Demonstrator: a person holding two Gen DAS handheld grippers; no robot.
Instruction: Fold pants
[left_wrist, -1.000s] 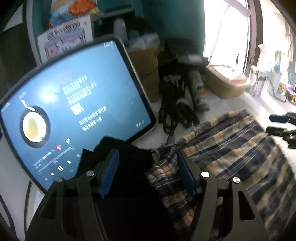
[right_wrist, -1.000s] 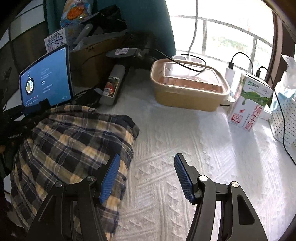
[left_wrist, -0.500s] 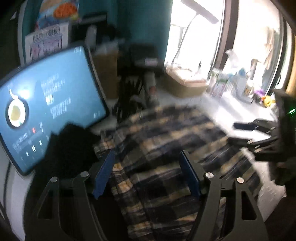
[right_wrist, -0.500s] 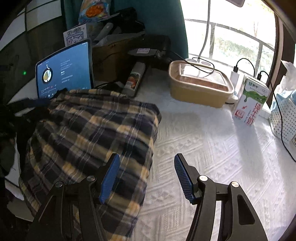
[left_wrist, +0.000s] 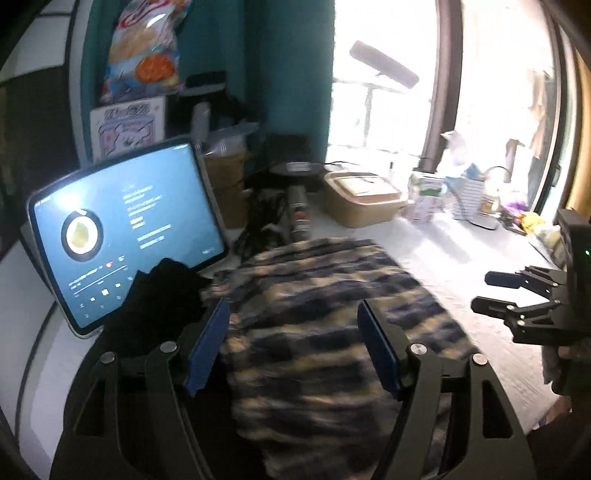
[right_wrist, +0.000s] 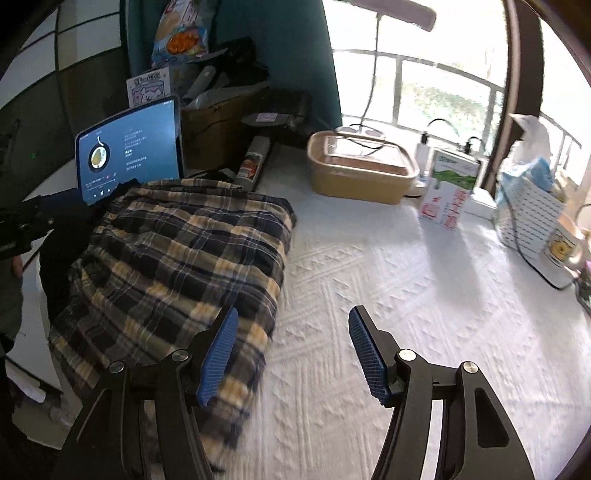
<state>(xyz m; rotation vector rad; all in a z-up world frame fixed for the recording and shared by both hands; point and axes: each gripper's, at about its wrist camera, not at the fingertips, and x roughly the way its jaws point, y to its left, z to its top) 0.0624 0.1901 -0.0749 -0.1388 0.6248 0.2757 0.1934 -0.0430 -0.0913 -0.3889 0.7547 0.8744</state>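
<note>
1. Two grippers are seen, and nothing is held by either one.
2. The left gripper (left_wrist: 291, 347) is seen with its blue pads (left_wrist: 207, 347) spread wide apart, over the near part of the plaid pants (left_wrist: 332, 325). Whether the cloth is touched by it cannot be told.
3. The right gripper (right_wrist: 291, 358) is also seen with its pads (right_wrist: 218, 354) wide apart. Its left pad is seen against the right edge of the pants (right_wrist: 177, 266), and its right pad is seen over the bare white bed cover (right_wrist: 424, 295).
4. The pants are laid in a folded pile on the left side of the bed cover. Their near end hangs over the near left edge.
5. In the left wrist view the right gripper (left_wrist: 491, 291) is seen to the right of the pants, apart from them, with its fingers spread.
6. A dark piece of cloth (left_wrist: 162, 295) is seen just left of the pants, touching them.
7. A lit tablet (right_wrist: 129, 147) is stood up behind the pants, near the far left corner of the bed cover.
8. A tan box with a clear lid (right_wrist: 362, 166) is set at the far edge, well apart from the pants.
9. A milk carton (right_wrist: 447, 188) is stood to the right of the box, by the window.
</note>
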